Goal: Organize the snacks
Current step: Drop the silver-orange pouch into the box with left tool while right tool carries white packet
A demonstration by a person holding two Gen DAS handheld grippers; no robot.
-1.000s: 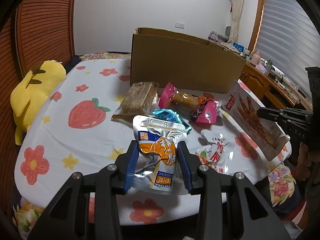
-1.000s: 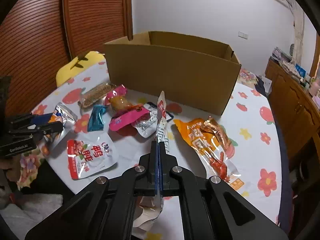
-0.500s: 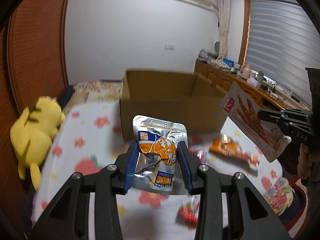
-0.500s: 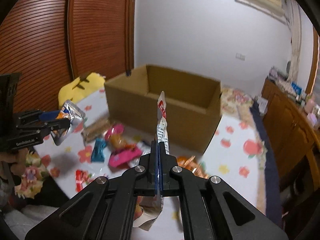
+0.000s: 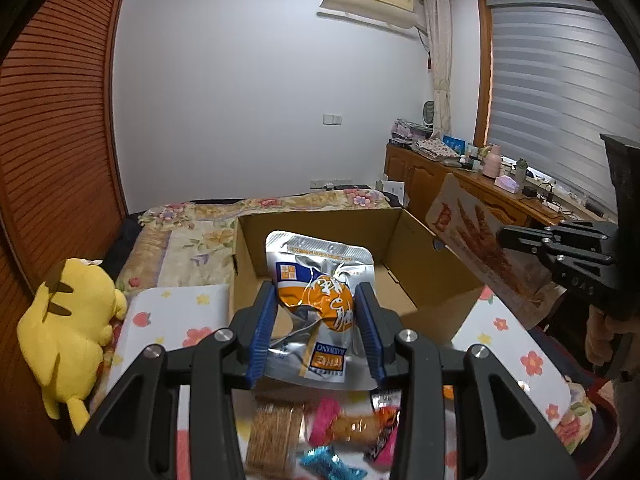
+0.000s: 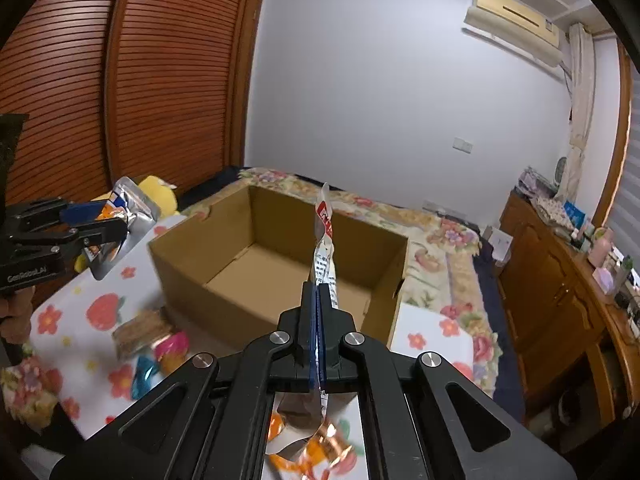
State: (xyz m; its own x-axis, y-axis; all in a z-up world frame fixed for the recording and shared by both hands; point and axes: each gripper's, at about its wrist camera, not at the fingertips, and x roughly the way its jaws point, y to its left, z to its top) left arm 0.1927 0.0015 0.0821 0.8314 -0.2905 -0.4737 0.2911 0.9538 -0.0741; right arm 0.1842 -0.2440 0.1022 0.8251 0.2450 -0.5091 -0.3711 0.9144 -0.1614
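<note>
The open box [image 6: 280, 276] lies just ahead of both grippers. The left gripper [image 5: 316, 320] clamps a silver pouch [image 5: 320, 276] above its near wall; the right gripper [image 6: 319, 320] pinches a flat packet [image 6: 325, 248] edge-on, long axis pointing boxward.

Black tongs [image 5: 316, 326] with blue pads [image 5: 262, 330] and silver screws.
</note>
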